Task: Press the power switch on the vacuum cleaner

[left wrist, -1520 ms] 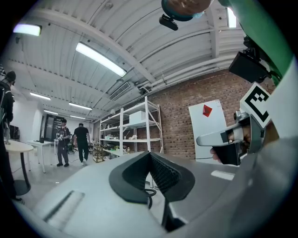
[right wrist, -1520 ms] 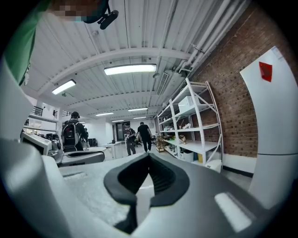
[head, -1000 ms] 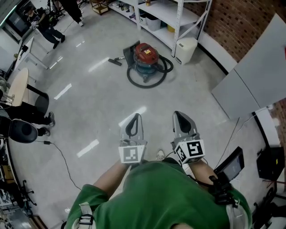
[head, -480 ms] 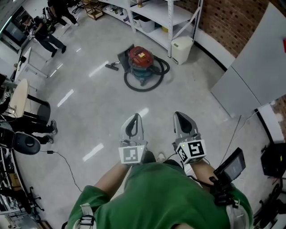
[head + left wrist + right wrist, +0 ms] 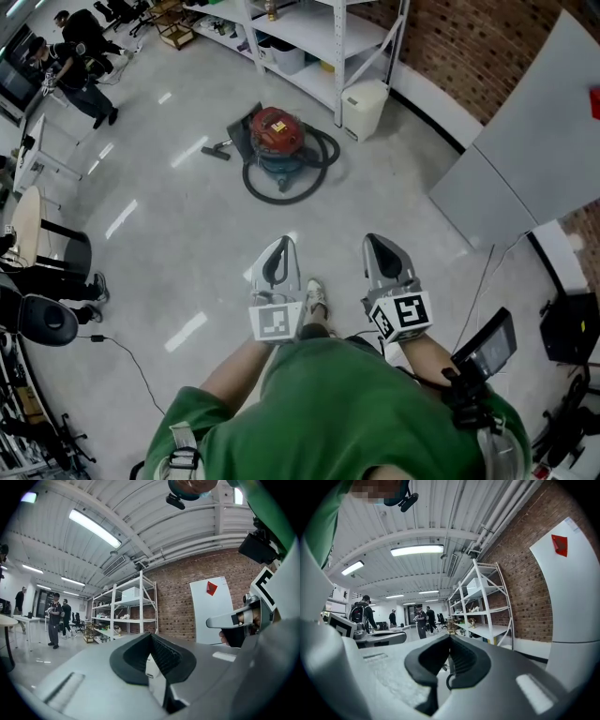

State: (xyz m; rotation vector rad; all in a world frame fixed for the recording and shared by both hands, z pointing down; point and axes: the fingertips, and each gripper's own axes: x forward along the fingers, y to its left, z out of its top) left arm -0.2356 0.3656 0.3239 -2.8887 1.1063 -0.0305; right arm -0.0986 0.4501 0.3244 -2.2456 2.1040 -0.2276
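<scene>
vacuum: one round red-topped canister vacuum cleaner (image 5: 277,131), ringed by one black hose (image 5: 281,196), on grey floor, upper centre of head view, well apart from both grippers | left gripper (image 5: 280,251): jaws pressed together, nothing between | right gripper (image 5: 380,248): jaws pressed together, nothing between | beside vacuum: one white bin (image 5: 364,105), one white metal shelf rack (image 5: 314,33)

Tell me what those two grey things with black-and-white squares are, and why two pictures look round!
They are grippers: hand tools with two pinching jaws. A person in a green shirt holds one in each hand. The head view is from a camera on the person's head, looking down at the left gripper and right gripper. The round pictures come from cameras riding on each gripper. Both are shut, holding nothing. On the floor stands a red vacuum cleaner, its black hose curled around it.
</scene>
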